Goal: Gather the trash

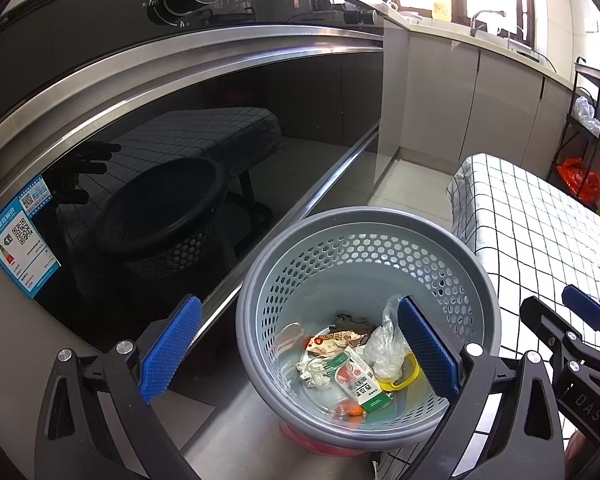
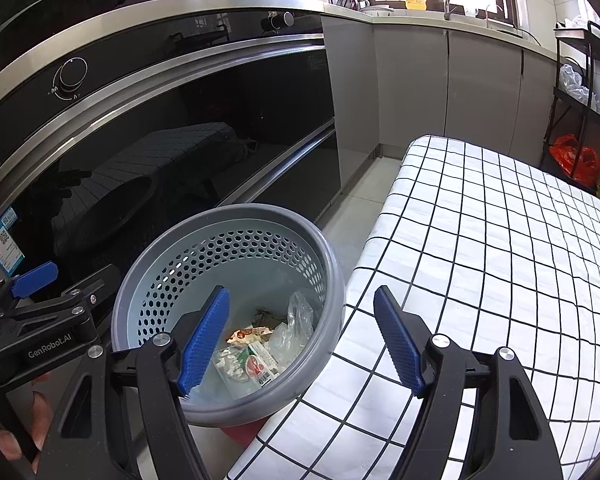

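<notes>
Beside the checked tabletop [image 2: 500, 260], in the grey basket [image 1: 476, 280] — wrappers, crumpled trash [image 1: 352, 360]; above, left gripper [image 1: 300, 352] and right gripper [image 2: 300, 344] spread wide — nothing held.

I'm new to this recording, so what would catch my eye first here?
First, the round grey perforated plastic bin, standing between the glossy black oven front and the white black-checked tablecloth. Crumpled wrappers and a clear plastic bag lie inside. Both blue-padded grippers, left and right, hover open above.

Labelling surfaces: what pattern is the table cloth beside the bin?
White with a thin black grid, on the tablecloth; clearest in the right wrist view.
</notes>
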The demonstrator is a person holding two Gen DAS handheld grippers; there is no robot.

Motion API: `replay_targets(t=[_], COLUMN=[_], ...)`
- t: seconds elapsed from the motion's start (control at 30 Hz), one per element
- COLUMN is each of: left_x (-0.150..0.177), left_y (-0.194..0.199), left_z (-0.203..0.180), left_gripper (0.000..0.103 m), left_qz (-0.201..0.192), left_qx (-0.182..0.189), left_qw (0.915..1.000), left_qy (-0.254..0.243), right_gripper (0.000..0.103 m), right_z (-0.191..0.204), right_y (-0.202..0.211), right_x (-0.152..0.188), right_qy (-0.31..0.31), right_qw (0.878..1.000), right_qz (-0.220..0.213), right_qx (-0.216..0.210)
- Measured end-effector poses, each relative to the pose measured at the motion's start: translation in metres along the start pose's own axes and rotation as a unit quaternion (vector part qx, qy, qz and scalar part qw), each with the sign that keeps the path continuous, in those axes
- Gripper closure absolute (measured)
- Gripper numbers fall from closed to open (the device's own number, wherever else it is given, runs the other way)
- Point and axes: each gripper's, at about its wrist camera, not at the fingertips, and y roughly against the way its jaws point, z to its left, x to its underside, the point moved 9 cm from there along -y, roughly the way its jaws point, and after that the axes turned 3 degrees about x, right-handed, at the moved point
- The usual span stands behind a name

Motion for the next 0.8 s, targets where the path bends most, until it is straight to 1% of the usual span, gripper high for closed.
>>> replay_targets(t=[0.8], left_x=[-0.0006], left_y=[0.0011], left_z=[0.0010], left_gripper=[0.006], left_qz=[-0.003], left_qx=[-0.011], left_qw=[0.9999], left_qy=[-0.003], right_gripper=[0.032], right_z=[0.0018], right_y=[0.0019], right_x=[-0.0028], right_qy=[0.001], right_qw=[1.000], right_qz=[0.000], right_qx=[-0.001])
